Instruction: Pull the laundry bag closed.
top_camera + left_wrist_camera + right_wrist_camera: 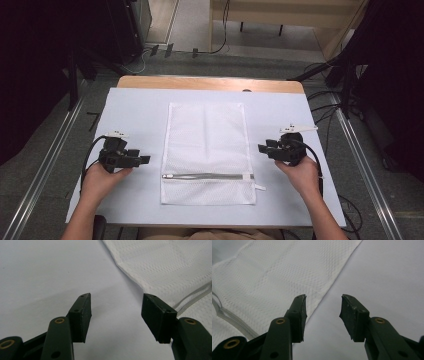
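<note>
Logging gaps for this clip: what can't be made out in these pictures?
- White mesh zippered laundry bag: contents hidden by its fabric, high view.
- Grey zipper: teeth too small there; cut off by the frame edge in both gripper views.
- Dark spot on the wooden table edge: too small to identify.
- Person's elbows: cut off at the bottom edge, high view.

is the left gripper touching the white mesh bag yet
Apart. In the high view the left gripper sits beside the mesh bag with bare table cover between them; the left gripper view shows open fingers holding nothing.
</note>
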### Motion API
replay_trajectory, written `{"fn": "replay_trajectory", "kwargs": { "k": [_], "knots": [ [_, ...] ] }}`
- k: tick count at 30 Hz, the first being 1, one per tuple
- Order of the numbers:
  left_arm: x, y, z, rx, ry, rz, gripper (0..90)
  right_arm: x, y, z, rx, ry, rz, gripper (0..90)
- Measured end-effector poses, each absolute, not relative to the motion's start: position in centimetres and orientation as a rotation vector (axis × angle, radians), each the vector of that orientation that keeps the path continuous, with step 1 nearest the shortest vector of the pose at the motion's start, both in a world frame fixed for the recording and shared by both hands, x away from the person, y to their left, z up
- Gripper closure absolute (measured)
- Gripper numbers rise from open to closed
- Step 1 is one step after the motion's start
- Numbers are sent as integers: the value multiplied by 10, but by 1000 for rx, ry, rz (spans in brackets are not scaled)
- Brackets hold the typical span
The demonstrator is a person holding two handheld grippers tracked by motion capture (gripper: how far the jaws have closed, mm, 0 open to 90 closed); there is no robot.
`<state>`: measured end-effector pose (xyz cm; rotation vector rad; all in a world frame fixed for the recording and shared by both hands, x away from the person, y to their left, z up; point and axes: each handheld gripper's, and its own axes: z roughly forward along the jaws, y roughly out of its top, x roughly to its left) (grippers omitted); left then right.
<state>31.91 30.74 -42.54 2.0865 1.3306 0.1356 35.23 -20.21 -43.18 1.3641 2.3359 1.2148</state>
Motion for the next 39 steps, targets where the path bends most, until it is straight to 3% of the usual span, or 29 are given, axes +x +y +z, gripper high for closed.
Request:
{"fn": "replay_trajectory", "kwargs": {
  "k": [12, 19, 24, 39],
  "knots": [
    [321, 302, -423, 2064, 1352, 98, 446, 348, -194, -429, 1316, 2356, 1232, 606],
    [317, 305, -421, 2055, 1352, 108, 501, 346, -190, -427, 1281, 2398, 1216, 532],
    [317, 307, -421, 2063, 1366, 120, 443, 344, -182, -423, 1212, 2424, 1205, 510],
    [311, 305, -421, 2087, 1324, 135, 419, 337, -144, -417, 1046, 2572, 1207, 557]
  ]
}}
